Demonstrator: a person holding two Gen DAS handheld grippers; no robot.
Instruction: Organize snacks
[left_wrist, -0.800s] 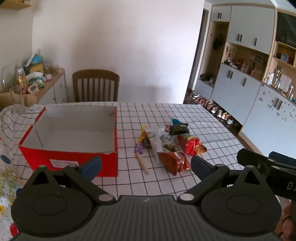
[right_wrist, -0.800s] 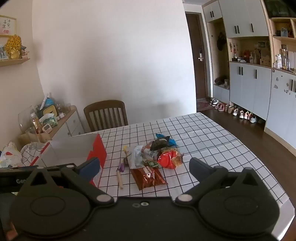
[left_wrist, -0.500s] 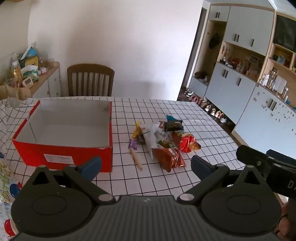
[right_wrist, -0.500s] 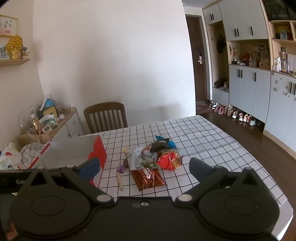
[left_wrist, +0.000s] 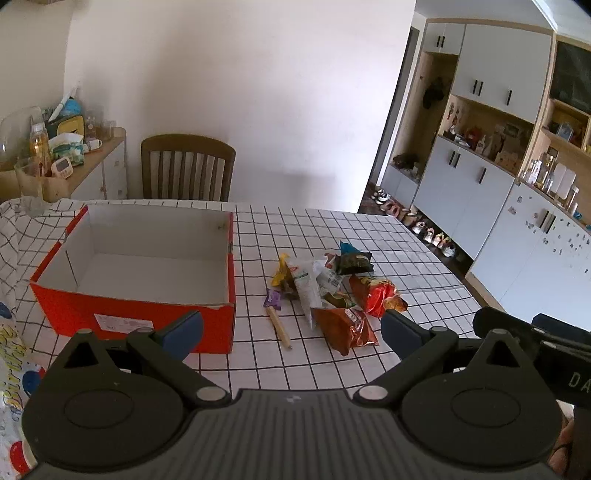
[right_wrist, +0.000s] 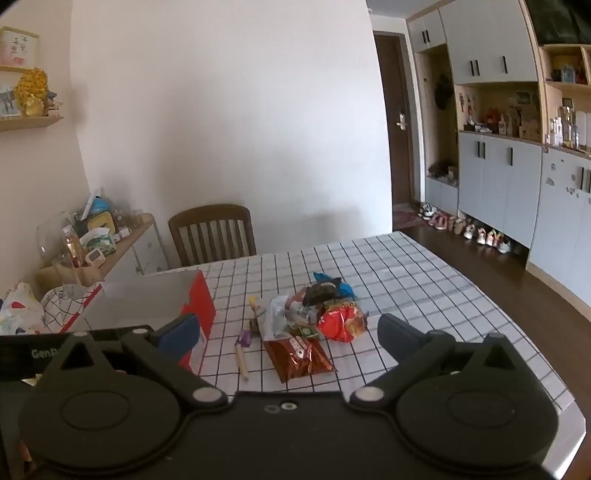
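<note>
A heap of snack packets (left_wrist: 332, 284) lies mid-table: a brown bag (left_wrist: 345, 326) nearest, a red-orange bag (left_wrist: 376, 293), a dark packet (left_wrist: 352, 260) on a blue one, a clear wrapper and a yellow one. A wrapped stick (left_wrist: 277, 319) with a purple end lies left of them. An empty red box (left_wrist: 140, 314) with a white inside stands to the left. My left gripper (left_wrist: 291, 328) hovers open before the table's near edge, nothing between its fingers. My right gripper (right_wrist: 288, 332) is open too, short of the heap (right_wrist: 314, 325); the red box (right_wrist: 199, 306) is at its left.
The table wears a white checked cloth (left_wrist: 332, 365). A wooden chair (left_wrist: 188, 166) stands at its far side, a cluttered sideboard (left_wrist: 59, 162) to the left. Cabinets (left_wrist: 480, 184) and shoes line the right wall. A printed bag (left_wrist: 9, 354) lies at the table's left end.
Both views have shifted slightly; the box and snacks sit a little lower and nearer in the left wrist view. Nothing on the table has moved. Both grippers stay open.
</note>
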